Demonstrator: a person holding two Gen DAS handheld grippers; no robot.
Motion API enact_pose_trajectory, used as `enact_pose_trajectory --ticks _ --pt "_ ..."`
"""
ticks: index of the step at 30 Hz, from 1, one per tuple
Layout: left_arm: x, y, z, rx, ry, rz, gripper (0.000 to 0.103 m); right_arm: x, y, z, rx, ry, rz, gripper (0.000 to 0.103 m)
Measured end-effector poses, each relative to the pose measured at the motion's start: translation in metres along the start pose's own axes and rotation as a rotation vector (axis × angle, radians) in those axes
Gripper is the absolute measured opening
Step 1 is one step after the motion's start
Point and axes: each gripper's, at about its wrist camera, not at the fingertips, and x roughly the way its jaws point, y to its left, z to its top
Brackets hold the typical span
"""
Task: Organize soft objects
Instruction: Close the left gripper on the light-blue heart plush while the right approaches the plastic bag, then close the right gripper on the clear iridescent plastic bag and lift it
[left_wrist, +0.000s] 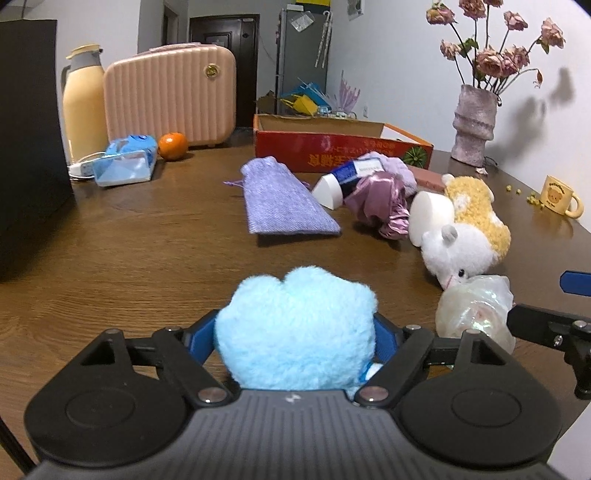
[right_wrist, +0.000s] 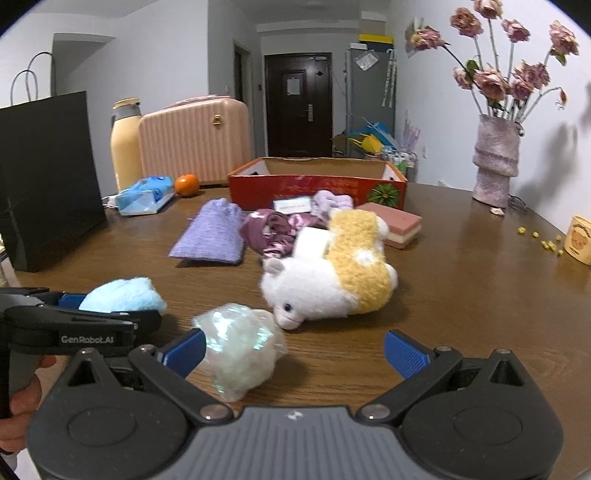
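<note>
Fluffy light-blue plush (left_wrist: 295, 328) fills the gap between my left gripper (left_wrist: 295, 334) fingers, whose blue pads press against both of its sides, so I have it clamped just above the wooden table (left_wrist: 129, 258). From my right-hand camera that same blue plush (right_wrist: 123, 293) shows at the left edge, caught in the black fingers. My right gripper (right_wrist: 295, 350) stands wide apart and grips nothing; its left pad (right_wrist: 186, 350) is just beside a crinkly iridescent bundle (right_wrist: 240, 347) that lies on the table, though I cannot tell whether they touch, and the right pad is well clear of it. Just beyond the bundle lies a white and yellow plush animal (right_wrist: 328, 273) on its side, its snout near the bundle. Behind it sit a purple satin cloth (right_wrist: 275, 230), a flat lilac pouch (right_wrist: 214, 232) to the left, and a pink block (right_wrist: 397, 223) to the right. Farther back stands an open red cardboard box (right_wrist: 317, 184), with an orange (right_wrist: 186, 184) and a blue tissue pack (right_wrist: 146, 195) off to its left, in front of a pink case (right_wrist: 195, 144). At the right stands a vase of dried roses (right_wrist: 495, 158), with a yellow mug (right_wrist: 580, 240) nearer the table edge.
</note>
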Motion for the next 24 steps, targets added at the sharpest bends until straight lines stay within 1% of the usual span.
enact_pose_trajectory --ticks 6,11,20,24 --pt "-0.009 0.011 0.0 -0.014 -0.028 0.016 0.082 0.008 0.015 0.006 -0.02 -0.001 0.036 0.103" --pt "-0.014 0.02 -0.001 -0.025 -0.036 0.027 0.082 0.019 0.024 0.008 -0.026 0.01 0.054 0.103" --pt "-0.016 0.029 -0.003 -0.037 -0.039 0.032 0.082 0.044 0.031 0.003 -0.024 0.04 0.052 0.103" --pt "-0.017 0.03 -0.004 -0.041 -0.039 0.031 0.082 0.052 0.032 -0.001 -0.018 0.052 0.049 0.101"
